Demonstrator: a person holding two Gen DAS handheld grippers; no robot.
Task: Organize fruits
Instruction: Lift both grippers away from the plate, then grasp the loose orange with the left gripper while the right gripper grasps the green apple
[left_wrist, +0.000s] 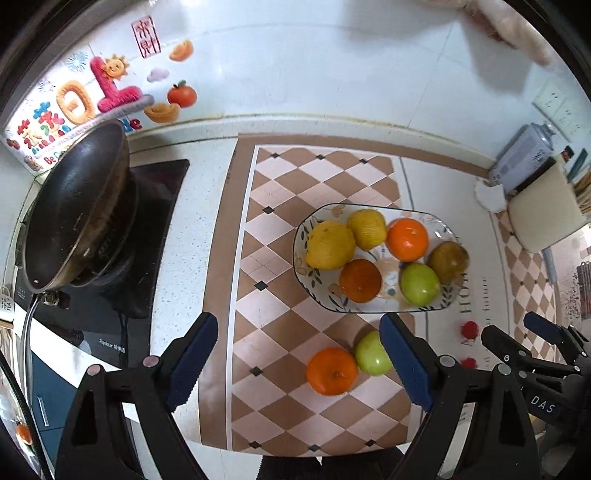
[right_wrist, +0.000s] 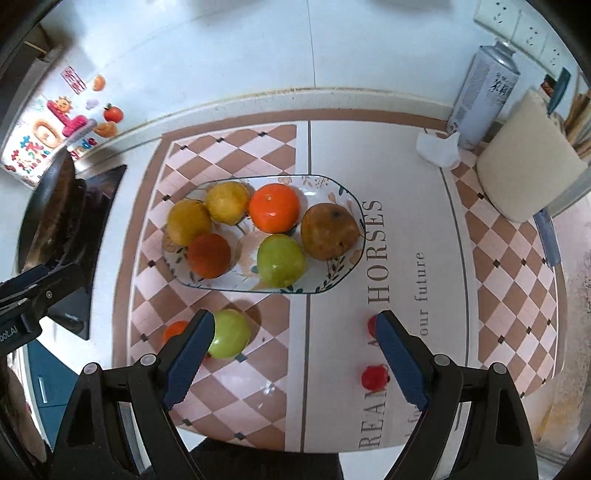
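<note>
Kitchen worktop, checked mat (left_wrist: 258, 221) mid-counter. Plate (right_wrist: 343, 206) at mat centre holds six fruits, grouped for sorting. Orange (left_wrist: 331, 371) and green apple (left_wrist: 372, 353) sit touching near the mat's front edge, not yet plated. Left gripper (left_wrist: 299, 363) and right gripper (right_wrist: 295, 360) hover above, fingers wide apart, empty.

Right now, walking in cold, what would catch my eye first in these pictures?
Probably the patterned oval plate mid-counter, piled with six colourful fruits. In front of it, an orange and a green apple lie loose on the checkered mat, with both open grippers hanging above. At the left, a dark wok sits tilted on the stove.
</note>
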